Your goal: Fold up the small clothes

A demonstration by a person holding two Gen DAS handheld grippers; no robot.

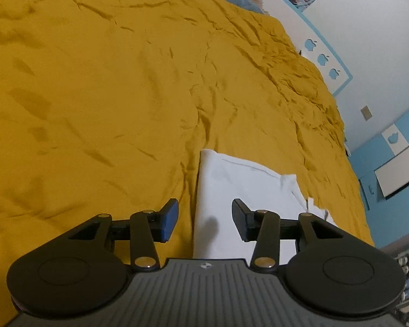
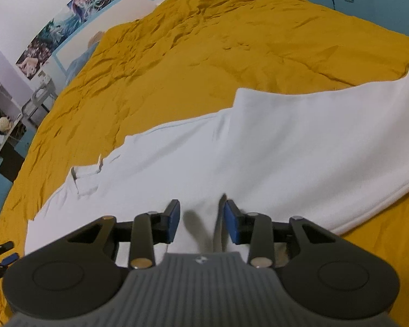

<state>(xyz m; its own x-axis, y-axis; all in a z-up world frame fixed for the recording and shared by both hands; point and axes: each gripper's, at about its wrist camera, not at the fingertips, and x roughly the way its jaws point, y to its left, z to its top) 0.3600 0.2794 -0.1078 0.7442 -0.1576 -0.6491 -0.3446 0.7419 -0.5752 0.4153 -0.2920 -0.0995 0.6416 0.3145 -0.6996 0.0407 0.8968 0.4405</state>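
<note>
White garment (image 2: 259,150) cut off at frame edge; both grippers' fingers (image 1: 169,219) apart, seemingly gripping nothing.

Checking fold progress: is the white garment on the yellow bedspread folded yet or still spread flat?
Partly folded. In the right wrist view the white garment has one flap doubled over the rest, its edge stepped on top; the remainder lies flat on the bedspread.

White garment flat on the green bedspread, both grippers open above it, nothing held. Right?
One thing is wrong: the bedspread is mustard yellow, not green. Both wrist views show it. The rest stands: the white fabric garment lies flat on it, and the left gripper and right gripper are open, with fingers gripping nothing.
</note>
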